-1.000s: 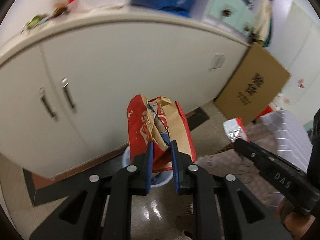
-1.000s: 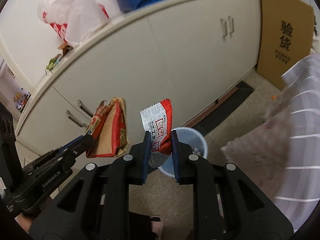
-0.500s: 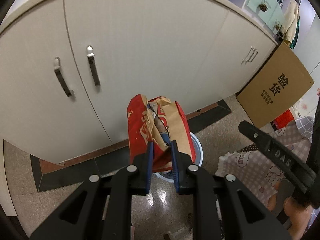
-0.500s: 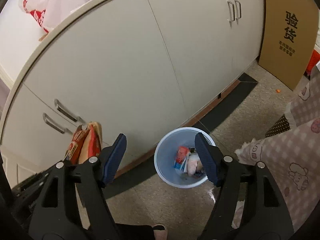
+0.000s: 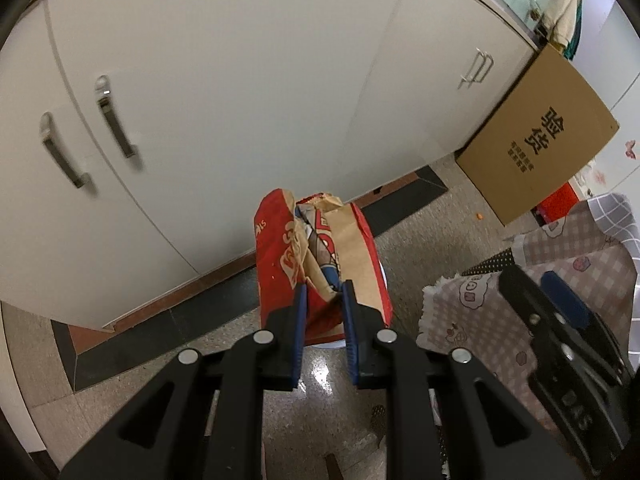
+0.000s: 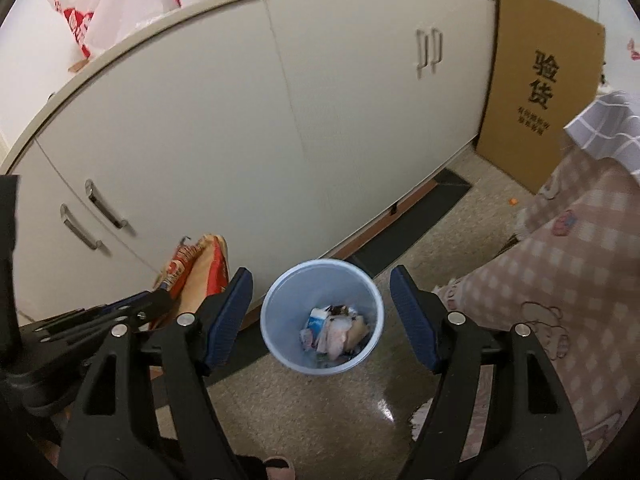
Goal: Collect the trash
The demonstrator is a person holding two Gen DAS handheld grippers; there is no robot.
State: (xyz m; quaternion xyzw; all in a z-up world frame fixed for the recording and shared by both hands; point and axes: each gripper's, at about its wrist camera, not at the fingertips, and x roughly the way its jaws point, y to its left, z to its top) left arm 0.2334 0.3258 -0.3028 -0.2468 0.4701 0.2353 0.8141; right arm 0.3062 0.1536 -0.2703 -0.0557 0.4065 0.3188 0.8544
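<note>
My left gripper (image 5: pixel 323 300) is shut on a crumpled red and brown paper bag (image 5: pixel 320 256) and holds it upright above the floor; the bag hides most of the bin behind it. The bag (image 6: pixel 200 268) also shows in the right wrist view, left of the bin. My right gripper (image 6: pixel 322 300) is open and empty, right above a pale blue trash bin (image 6: pixel 280 300) that stands on the floor by the cabinet. Several wrappers (image 6: pixel 336 330) lie in the bin. The right gripper also shows in the left wrist view (image 5: pixel 556 312), at the right.
White cabinet doors (image 6: pixel 240 120) with metal handles (image 6: pixel 104 208) run behind the bin. A cardboard box (image 6: pixel 540 92) leans at the right. A checked pink cloth (image 6: pixel 568 272) hangs at the right. A plastic bag (image 6: pixel 108 12) sits on the countertop. The floor is speckled tile.
My right gripper opened and dropped its red and white wrapper into the bin, then stayed open above it. My left gripper moved lower toward the bin, still holding the bag.
</note>
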